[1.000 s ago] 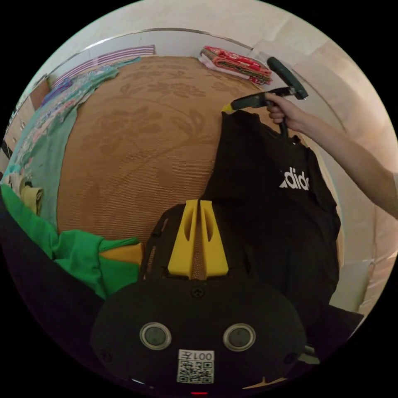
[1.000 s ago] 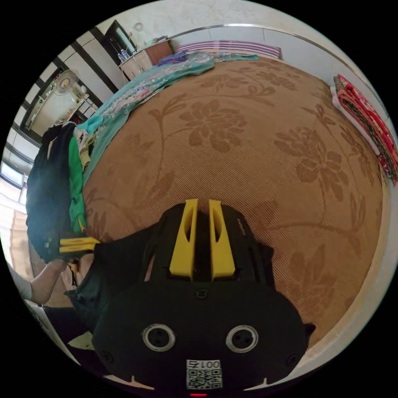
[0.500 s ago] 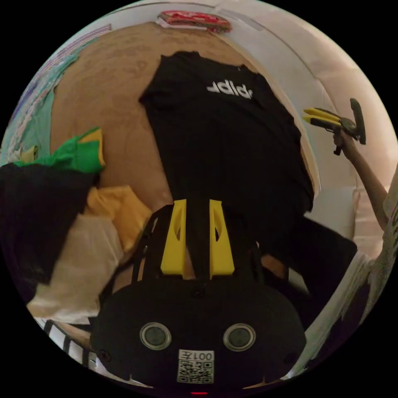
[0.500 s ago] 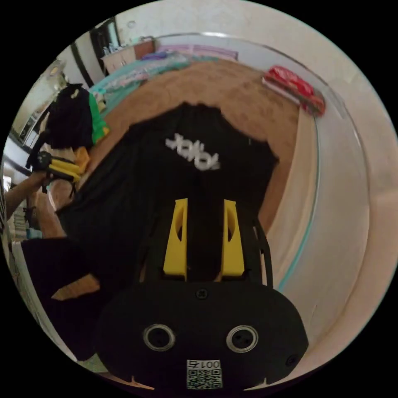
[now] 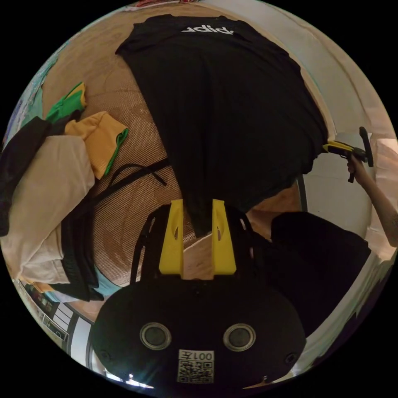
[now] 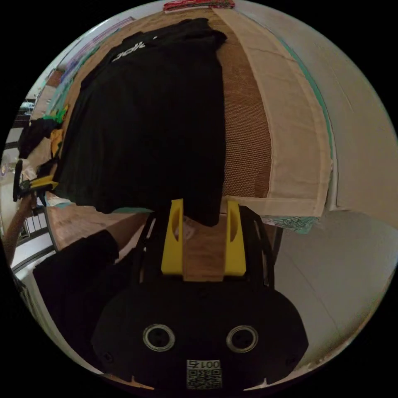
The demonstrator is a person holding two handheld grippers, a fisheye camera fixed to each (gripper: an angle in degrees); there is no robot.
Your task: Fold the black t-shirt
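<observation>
Since the one black t-shirt [image 5: 224, 103] lies spread across the brown mat [image 5: 120, 107] through the frame's upper middle, it looks light and limp; I'd take its hem corners. Both claws, the left gripper [image 5: 197, 226] and right gripper [image 6: 204, 226], stand released around those corners.

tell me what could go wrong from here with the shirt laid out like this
The black t-shirt's bottom edge hangs past the edge of the brown mat, and both the left gripper and right gripper have open jaws around its corners, so it may slide off. The pile of clothes lies close beside it and could snag.
</observation>
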